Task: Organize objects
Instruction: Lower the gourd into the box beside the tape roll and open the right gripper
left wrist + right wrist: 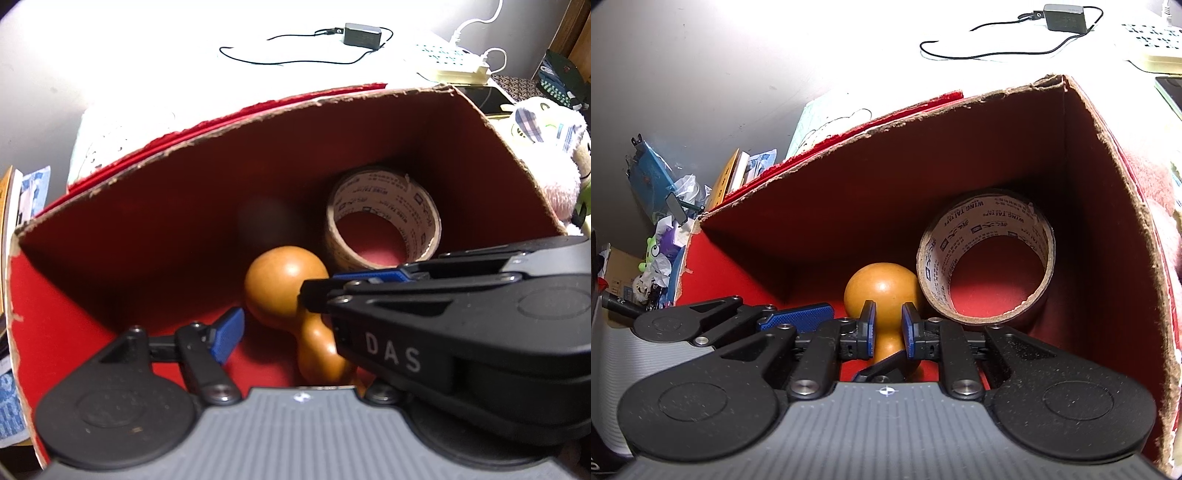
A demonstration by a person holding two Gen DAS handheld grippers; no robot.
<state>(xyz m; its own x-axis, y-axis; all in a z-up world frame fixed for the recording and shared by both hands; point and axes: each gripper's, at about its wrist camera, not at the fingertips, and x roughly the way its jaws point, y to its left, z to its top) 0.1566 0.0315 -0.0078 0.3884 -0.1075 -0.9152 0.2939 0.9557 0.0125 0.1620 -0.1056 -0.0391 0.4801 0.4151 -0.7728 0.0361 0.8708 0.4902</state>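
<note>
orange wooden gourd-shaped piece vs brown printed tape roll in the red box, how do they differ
The orange wooden gourd-shaped piece is solid, smooth and plain; the brown printed tape roll is a hollow ring with lettering. The piece is pinched at its neck by the right gripper; the roll lies free. Both sit inside the red cardboard box.

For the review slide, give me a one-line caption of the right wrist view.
Right gripper clamped on the neck of a wooden gourd inside the red cardboard box, beside a tape roll.
</note>
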